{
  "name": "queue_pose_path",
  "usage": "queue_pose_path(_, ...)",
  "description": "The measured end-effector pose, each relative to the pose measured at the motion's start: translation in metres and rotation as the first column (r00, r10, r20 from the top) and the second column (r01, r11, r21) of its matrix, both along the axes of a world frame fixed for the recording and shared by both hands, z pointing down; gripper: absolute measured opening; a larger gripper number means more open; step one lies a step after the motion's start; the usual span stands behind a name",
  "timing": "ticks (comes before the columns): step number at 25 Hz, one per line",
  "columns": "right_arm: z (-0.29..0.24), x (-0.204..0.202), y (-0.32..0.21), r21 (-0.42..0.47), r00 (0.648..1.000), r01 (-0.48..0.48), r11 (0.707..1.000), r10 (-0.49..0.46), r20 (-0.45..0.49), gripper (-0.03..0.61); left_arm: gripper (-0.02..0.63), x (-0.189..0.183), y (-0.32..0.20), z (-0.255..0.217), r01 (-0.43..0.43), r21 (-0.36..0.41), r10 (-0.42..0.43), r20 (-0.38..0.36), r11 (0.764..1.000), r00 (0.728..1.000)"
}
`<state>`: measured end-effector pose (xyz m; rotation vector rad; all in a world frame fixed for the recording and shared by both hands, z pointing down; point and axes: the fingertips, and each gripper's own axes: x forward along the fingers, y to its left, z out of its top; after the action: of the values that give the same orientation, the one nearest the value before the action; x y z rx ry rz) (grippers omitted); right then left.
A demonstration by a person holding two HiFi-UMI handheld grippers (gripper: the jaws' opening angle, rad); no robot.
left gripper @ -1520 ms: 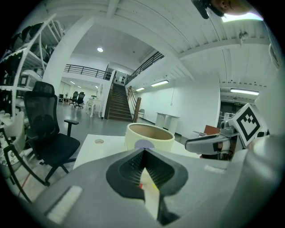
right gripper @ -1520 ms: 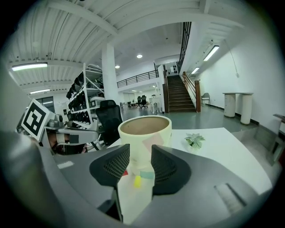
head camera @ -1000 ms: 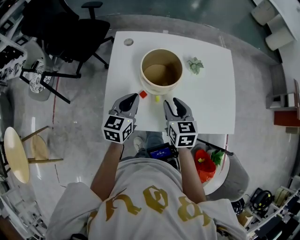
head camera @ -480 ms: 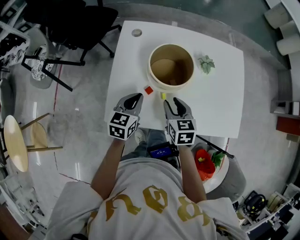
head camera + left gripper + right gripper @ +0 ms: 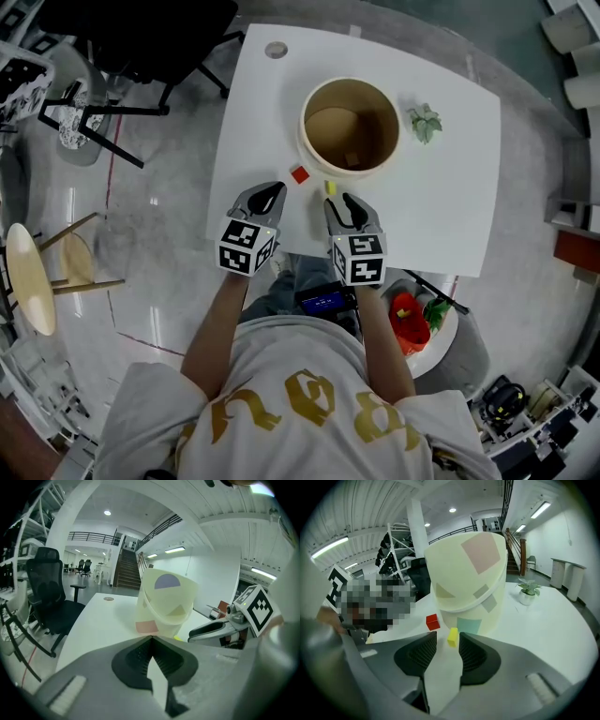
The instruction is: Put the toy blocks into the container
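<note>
Both tools sit nearer the two blocks than before.
Left tool is closed and empty; right tool is open, the smooth yellow block just ahead. The square red block lies beside the round cream container on the white tabletop.

Gold lettering on the shirt is illegible.

Seen along the left gripper, its closed jaws cover the foot of the container. Yellow block: only a sliver shows, just right of the jaw tips. Head view: speck inside the container, well ahead of the jaws, too small to tell.
</note>
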<state>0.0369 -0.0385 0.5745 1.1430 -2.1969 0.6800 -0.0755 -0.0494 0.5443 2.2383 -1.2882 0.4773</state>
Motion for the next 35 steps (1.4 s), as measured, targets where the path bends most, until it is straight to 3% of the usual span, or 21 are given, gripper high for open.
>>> queue_pose_path(14, 0.03, -0.009, -0.006, -0.066, 0.998, 0.028, 0.997, -0.032, -0.048, 0.164, 0.0, -0.008, -0.004, 0.022, 0.019, -0.053, -0.019, -0.003, 0.998, 1.0)
queue_pose_path(19, 0.031, -0.011, -0.01, -0.063, 0.997, 0.028, 0.998, -0.032, -0.064, 0.152, 0.0, -0.011, -0.01, 0.023, 0.026, -0.054, -0.027, -0.012, 0.998, 1.0)
queue_pose_path(24, 0.033, -0.006, -0.014, -0.054, 0.996, 0.022, 0.998, -0.027, -0.09, 0.097, 0.0, -0.009, -0.018, 0.021, 0.025, -0.047, -0.026, -0.016, 0.999, 1.0)
queue_pose_path(35, 0.03, 0.004, -0.015, -0.044, 0.997, 0.012, 0.999, -0.015, -0.077, 0.091, 0.0, -0.008, -0.024, 0.019, 0.022, -0.037, -0.023, -0.016, 0.999, 1.0)
